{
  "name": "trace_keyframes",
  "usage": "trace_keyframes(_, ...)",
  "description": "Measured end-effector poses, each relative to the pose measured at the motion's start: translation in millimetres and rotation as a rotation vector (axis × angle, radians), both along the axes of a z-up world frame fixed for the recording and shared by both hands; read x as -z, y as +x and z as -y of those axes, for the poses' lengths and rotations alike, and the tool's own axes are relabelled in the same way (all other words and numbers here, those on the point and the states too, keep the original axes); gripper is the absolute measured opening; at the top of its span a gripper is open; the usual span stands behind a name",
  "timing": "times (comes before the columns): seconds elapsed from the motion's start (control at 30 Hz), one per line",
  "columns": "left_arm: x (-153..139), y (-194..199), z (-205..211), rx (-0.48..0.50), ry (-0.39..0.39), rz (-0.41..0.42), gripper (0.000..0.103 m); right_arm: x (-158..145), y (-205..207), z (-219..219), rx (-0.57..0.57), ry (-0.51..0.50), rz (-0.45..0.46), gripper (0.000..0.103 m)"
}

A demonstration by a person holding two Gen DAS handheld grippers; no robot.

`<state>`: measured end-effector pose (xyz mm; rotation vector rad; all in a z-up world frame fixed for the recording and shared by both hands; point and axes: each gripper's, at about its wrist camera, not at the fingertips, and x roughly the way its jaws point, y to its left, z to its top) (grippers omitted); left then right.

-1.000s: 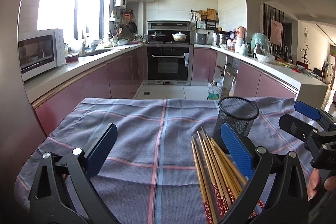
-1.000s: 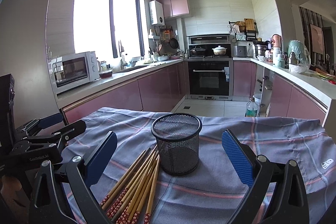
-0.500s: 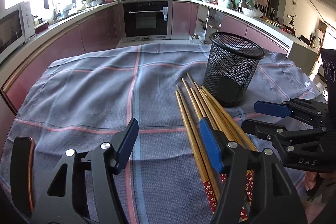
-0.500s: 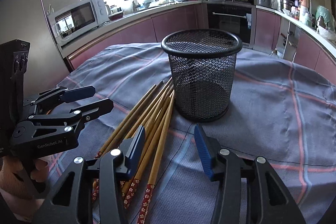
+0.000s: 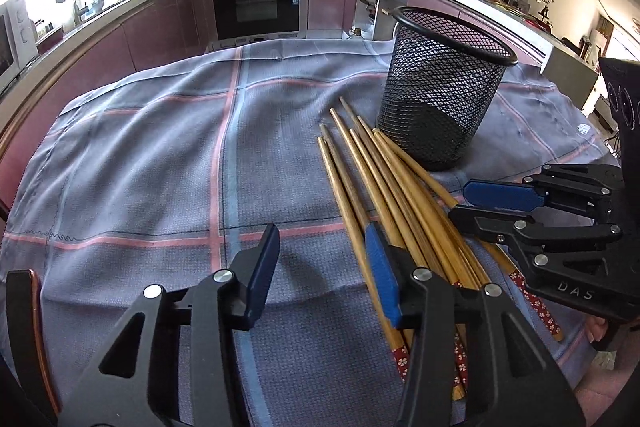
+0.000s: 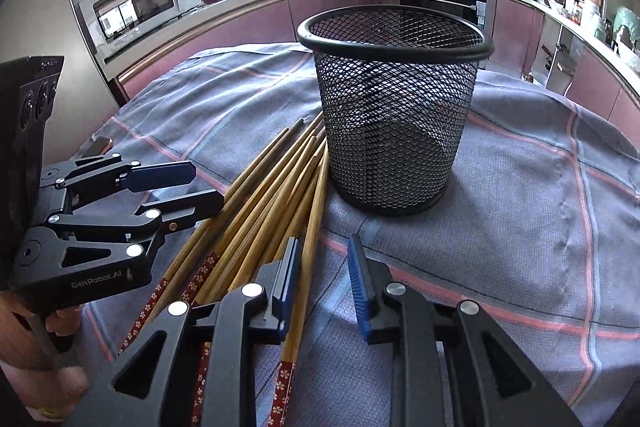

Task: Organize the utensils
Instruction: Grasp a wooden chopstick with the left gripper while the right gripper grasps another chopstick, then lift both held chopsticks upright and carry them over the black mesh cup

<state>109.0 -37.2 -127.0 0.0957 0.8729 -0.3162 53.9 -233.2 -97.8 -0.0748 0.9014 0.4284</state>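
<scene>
both grippers lowered, closing, still unclenched | chopsticks (image 6: 256, 211) beside mesh cup (image 6: 394, 115) | cloth's left half bare

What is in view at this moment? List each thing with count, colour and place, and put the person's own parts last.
chopsticks: a bundle, exact count unclear, tan wood with red flowered ends, lying on the cloth, tips toward the cup's base
mesh cup: one, black, upright on the cloth, looks empty
tablecloth: one, grey-blue with pink lines, covering the table
microwave: one, white, on the counter by the window
oven: one, black, built in at the far wall
left gripper: black with blue pads, fingers apart above bare cloth, just been closing, nothing between
right gripper: black with blue pads, fingers apart, just been closing, one chopstick passing between
hand: one, holding the left gripper's handle
</scene>
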Motion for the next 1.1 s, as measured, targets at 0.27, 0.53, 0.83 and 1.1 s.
trace_keyframes(0.27,1.4,8.8,4.5,0.032,0.038,-0.026,0.034,1.9,5.9,-5.7,-0.002,-0.025,-0.002,0.017)
trace_keyframes(0.53,-0.9,10.1,0.6,0.015,0.002,-0.051,0.012,3.4,7.8,-6.7,0.003,0.003,-0.019,0.005)
trace_keyframes(0.83,-15.9,-2.7,-6.6,-0.02,-0.043,-0.02,0.008,-16.6,-3.7,2.8,-0.015,0.053,0.027,0.005)
trace_keyframes(1.1,-70.3,-21.8,-22.8,0.022,-0.173,0.071,0.008,-59.9,-20.6,19.4,-0.052,0.158,0.141,0.005)
